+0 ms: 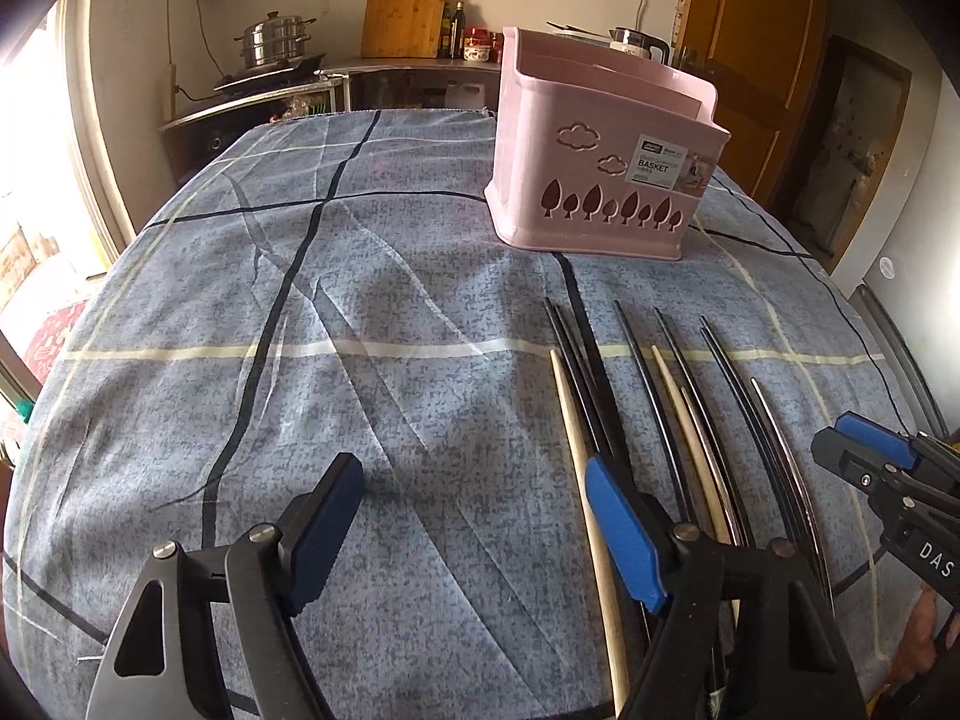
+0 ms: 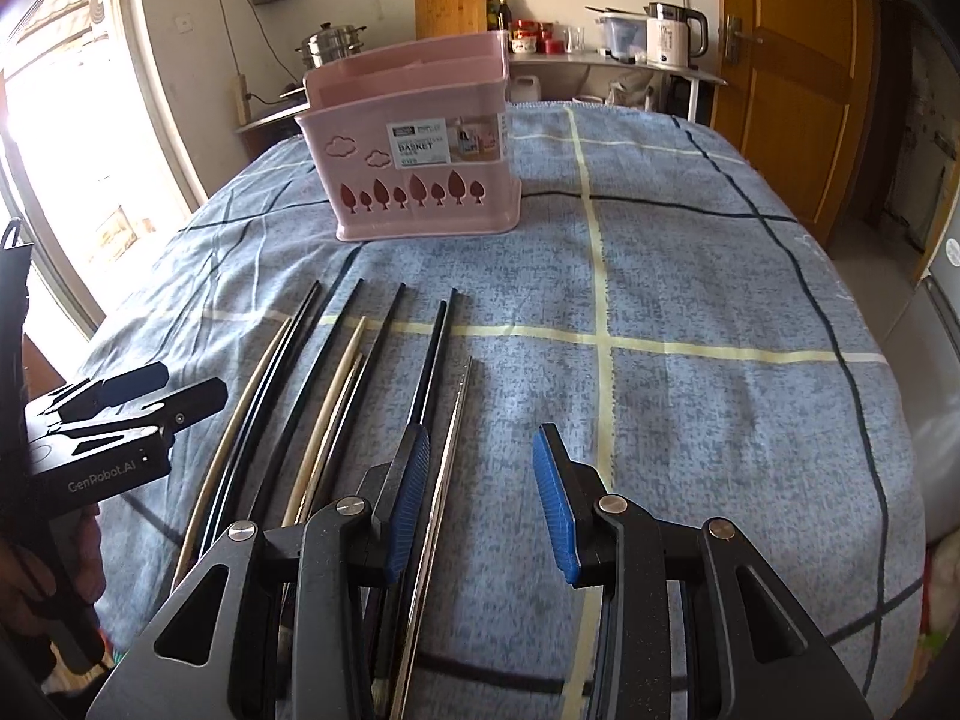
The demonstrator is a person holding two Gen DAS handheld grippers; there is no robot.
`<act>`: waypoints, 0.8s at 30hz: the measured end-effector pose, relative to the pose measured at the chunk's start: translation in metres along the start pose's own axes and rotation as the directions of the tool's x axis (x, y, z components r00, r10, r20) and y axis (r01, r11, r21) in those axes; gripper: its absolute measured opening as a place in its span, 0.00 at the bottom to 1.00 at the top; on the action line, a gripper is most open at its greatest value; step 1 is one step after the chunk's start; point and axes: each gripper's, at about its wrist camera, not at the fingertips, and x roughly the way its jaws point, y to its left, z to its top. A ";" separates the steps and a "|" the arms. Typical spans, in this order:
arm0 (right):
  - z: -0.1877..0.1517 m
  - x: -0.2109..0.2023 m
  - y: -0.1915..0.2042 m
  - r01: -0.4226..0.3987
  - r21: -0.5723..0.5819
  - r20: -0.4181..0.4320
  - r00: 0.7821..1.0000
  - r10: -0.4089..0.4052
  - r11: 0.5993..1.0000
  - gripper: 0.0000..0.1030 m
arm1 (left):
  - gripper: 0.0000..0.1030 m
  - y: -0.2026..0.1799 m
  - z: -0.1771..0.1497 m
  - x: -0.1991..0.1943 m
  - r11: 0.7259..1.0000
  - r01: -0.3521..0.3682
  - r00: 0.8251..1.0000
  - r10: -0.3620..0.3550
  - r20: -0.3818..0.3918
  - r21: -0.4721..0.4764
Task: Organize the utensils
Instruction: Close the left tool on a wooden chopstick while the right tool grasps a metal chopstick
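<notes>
On the checked blue cloth covering the table, near edge, right of centre: chopsticks, a loose row lying roughly parallel, tips toward the far edge; mostly black, three pale wooden ones among them and one silvery metal stick at the right end of the row; all flat on the cloth, none lifted. Toward the far edge, well apart from the row: pink basket, upright, with a printed label and cut-out trees and clouds on its front wall; divided inside, though what it holds cannot be seen past its rim. Progress, judged from this layout: at or near the start, no utensil gripped and the whole visible row left to carry over. Left gripper: fingers spread wide apart, holding nothing, its right pad low over the left end of the row, exact contact not clear. Right gripper: fingers likewise apart and holding nothing, its left pad just beside the metal stick. Obstacles: cloth between row and basket is bare apart from creases; chopsticks lie close together, some touching, so taking one alone may disturb its neighbours. Surroundings beyond the far edge: steel steamer pot, wooden cutting board, bottles and jars, electric kettle, wooden door
</notes>
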 end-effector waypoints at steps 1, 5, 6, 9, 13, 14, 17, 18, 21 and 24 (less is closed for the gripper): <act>0.001 0.004 -0.001 0.000 0.001 -0.005 1.000 0.000 1.000 0.37 | 0.74 0.000 0.001 0.002 1.000 0.002 1.000 -0.002 -0.004 -0.002; 0.005 0.015 0.000 -0.001 -0.002 -0.027 1.000 0.001 1.000 0.35 | 0.73 0.001 0.006 0.006 1.000 0.017 1.000 -0.017 -0.008 -0.009; 0.006 0.018 0.000 -0.002 -0.002 -0.033 0.999 0.002 1.000 0.35 | 0.73 0.000 0.007 0.007 1.000 0.014 1.000 -0.014 -0.008 -0.007; 0.008 0.025 -0.001 0.000 -0.002 -0.050 0.999 0.000 1.000 0.32 | 0.72 -0.003 0.010 0.012 1.000 0.002 1.000 -0.002 -0.017 0.005; 0.011 0.030 0.001 0.004 -0.008 -0.050 0.999 -0.004 1.000 0.32 | 0.70 -0.006 0.011 0.017 1.000 -0.020 0.999 0.021 -0.027 0.024; 0.012 0.031 0.001 0.005 -0.010 -0.050 0.999 -0.005 1.000 0.32 | 0.70 -0.007 0.012 0.017 0.999 -0.023 0.999 0.024 -0.026 0.029; 0.013 0.033 0.002 0.009 -0.015 -0.052 0.999 -0.009 1.000 0.32 | 0.70 -0.011 0.014 0.019 0.998 -0.026 0.999 0.027 -0.025 0.051; 0.013 0.034 0.002 0.011 -0.015 -0.053 0.999 -0.012 1.000 0.32 | 0.70 -0.012 0.015 0.020 0.998 -0.023 0.999 0.025 -0.030 0.057; 0.014 0.035 0.003 0.017 -0.020 -0.052 0.998 -0.018 1.000 0.32 | 0.69 -0.019 0.016 0.026 0.995 -0.038 0.998 0.043 -0.045 0.092; 0.016 0.037 0.004 0.027 -0.026 -0.053 0.998 -0.029 0.999 0.29 | 0.62 -0.023 0.020 0.028 0.993 -0.033 0.999 0.037 -0.039 0.111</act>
